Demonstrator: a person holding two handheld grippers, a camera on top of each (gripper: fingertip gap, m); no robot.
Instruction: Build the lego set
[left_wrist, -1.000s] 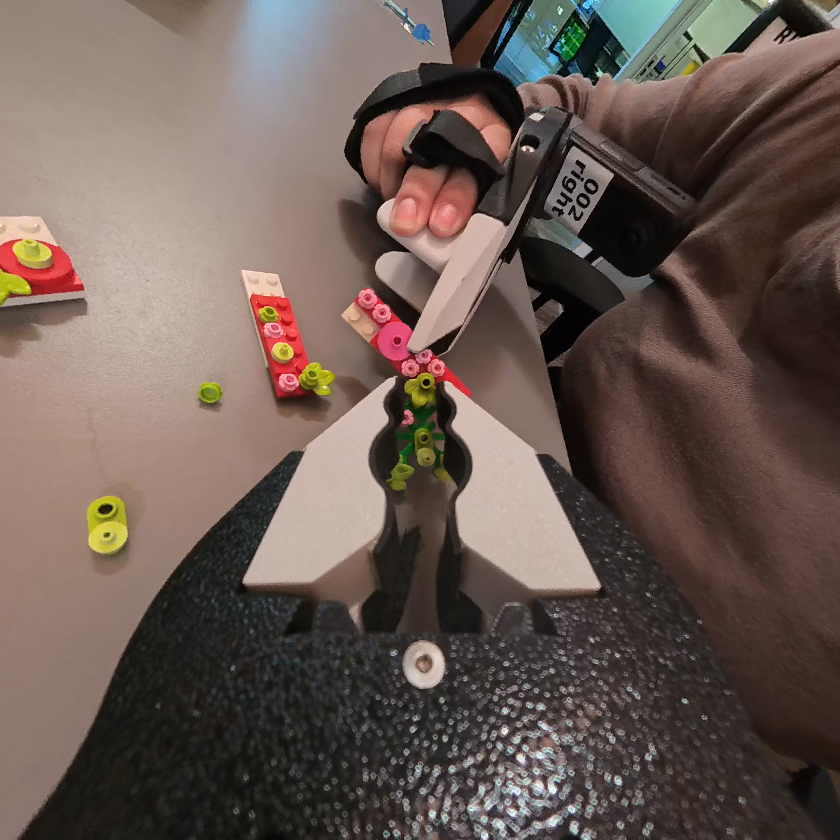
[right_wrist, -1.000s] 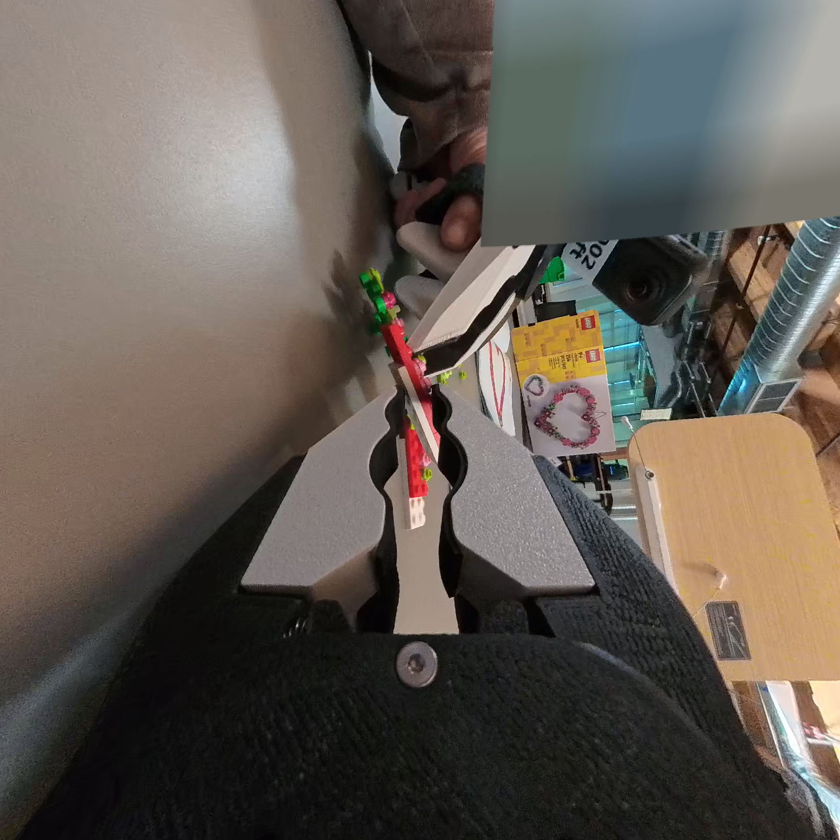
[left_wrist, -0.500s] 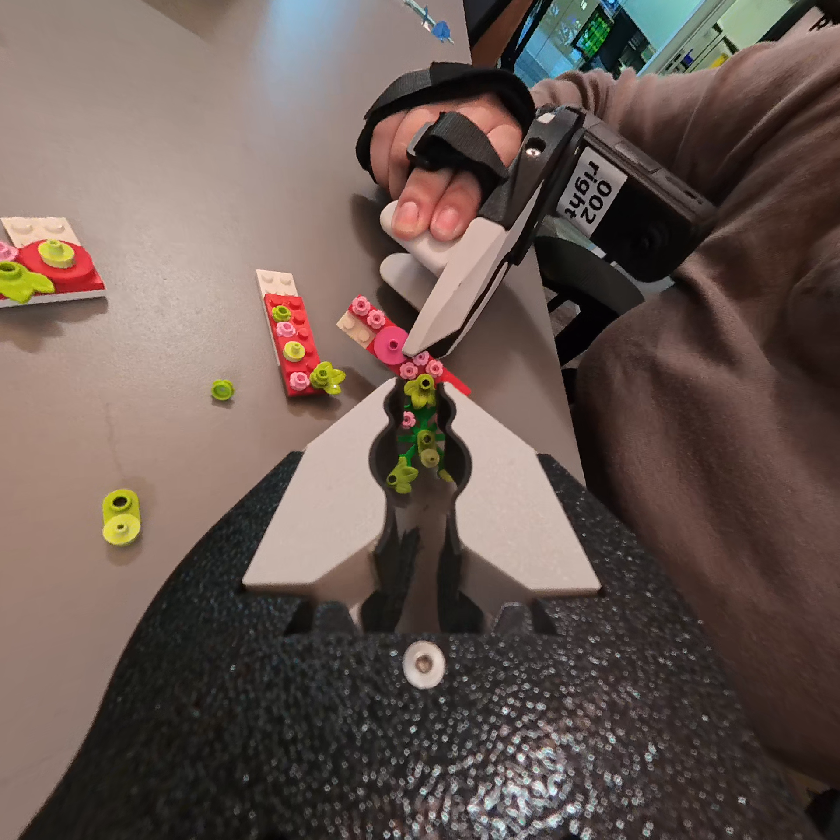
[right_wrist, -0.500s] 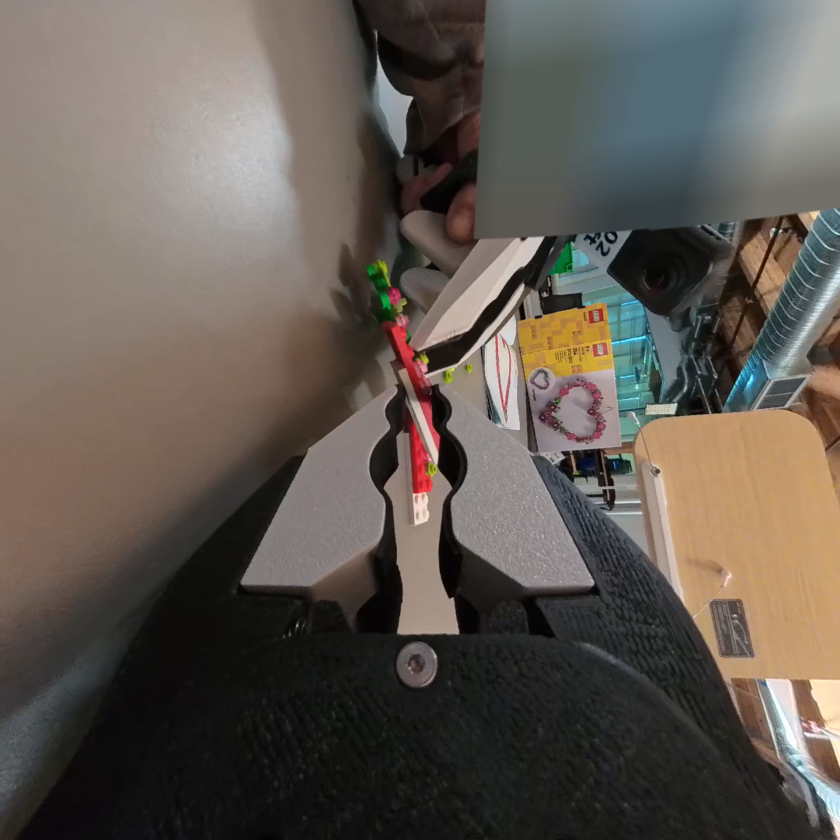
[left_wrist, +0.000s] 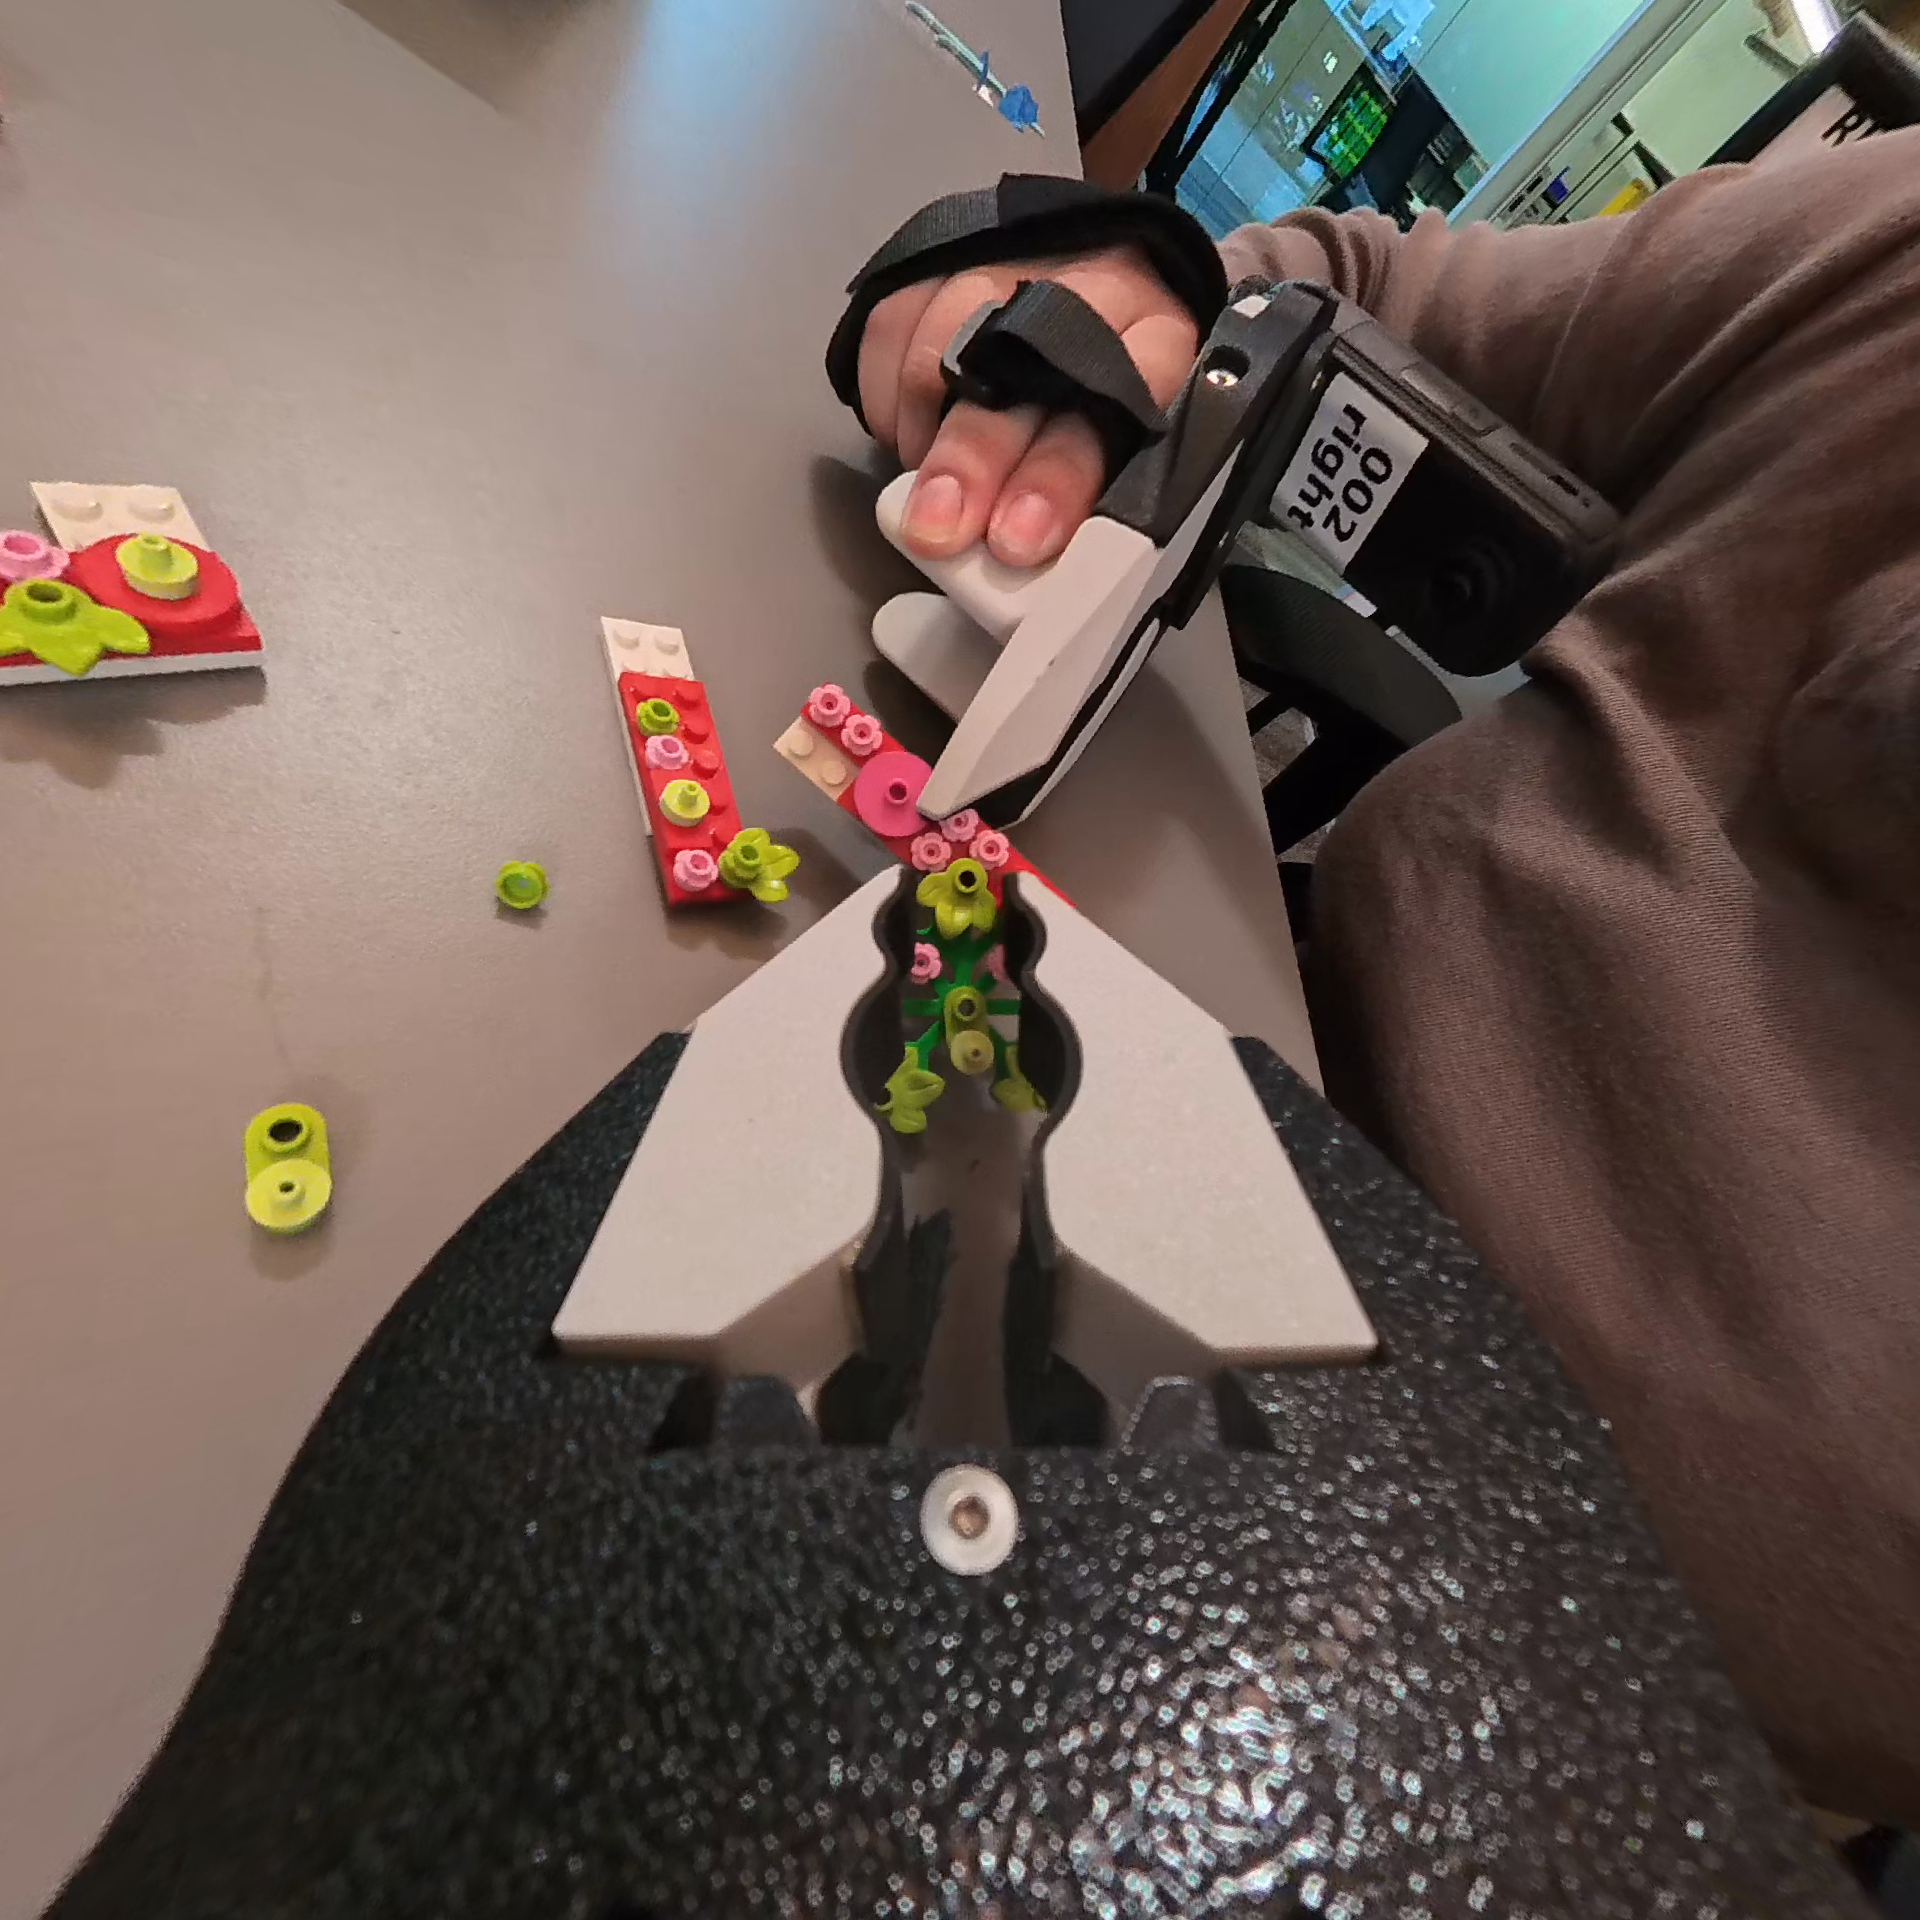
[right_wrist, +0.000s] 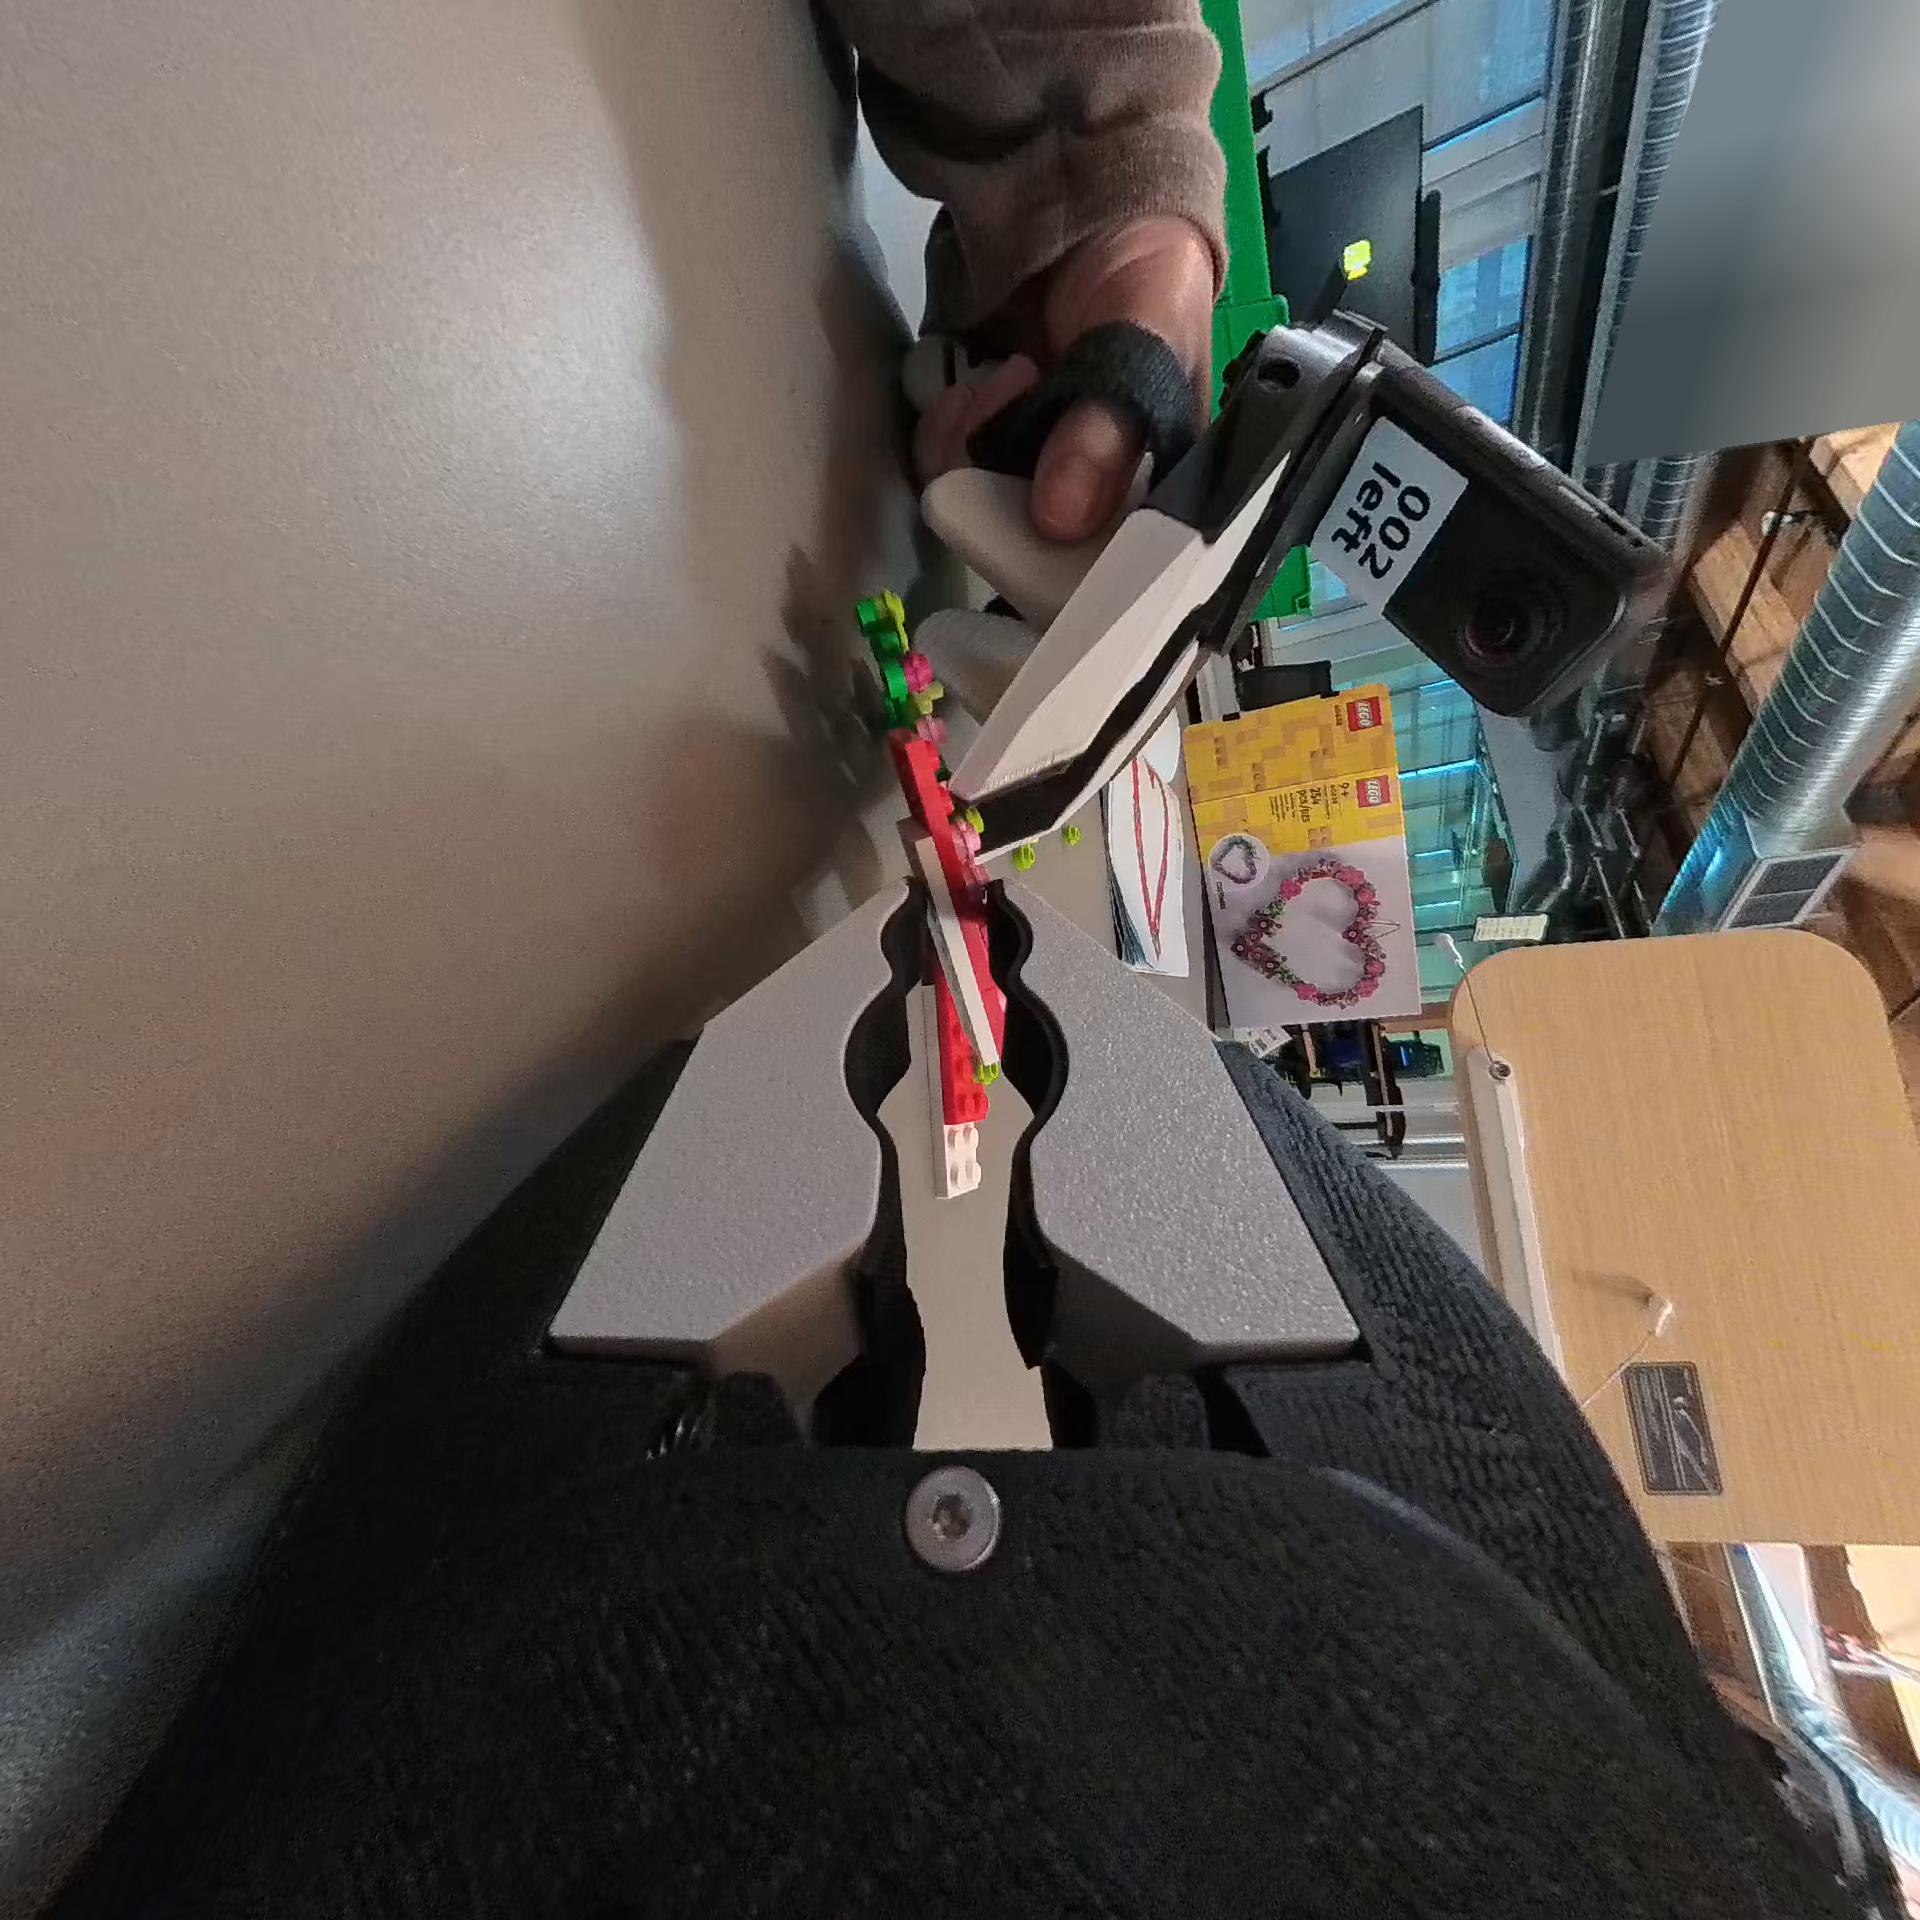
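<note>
My left gripper is shut on a lego segment with green stems, lime flowers and small pink flowers. My right gripper is shut on a red and white plate strip, seen edge-on. In the left wrist view that strip carries pink flowers and a white end, and the right gripper pinches it from the upper right. The two segments meet tip to tip above the table edge. In the right wrist view the left gripper comes in from the upper right, with the green segment beyond it.
On the grey table lie a red plate with flowers, a red round piece on a white plate, a loose lime stud and a lime piece. The person's torso fills the right. A lego box and a wooden board stand behind. The loose lime stud is about equally far from each gripper, around 7 cm.
Both grippers stay shut on their segments and keep them together. The pair has shifted slightly, so the loose table pieces sit further right in the left wrist view.
</note>
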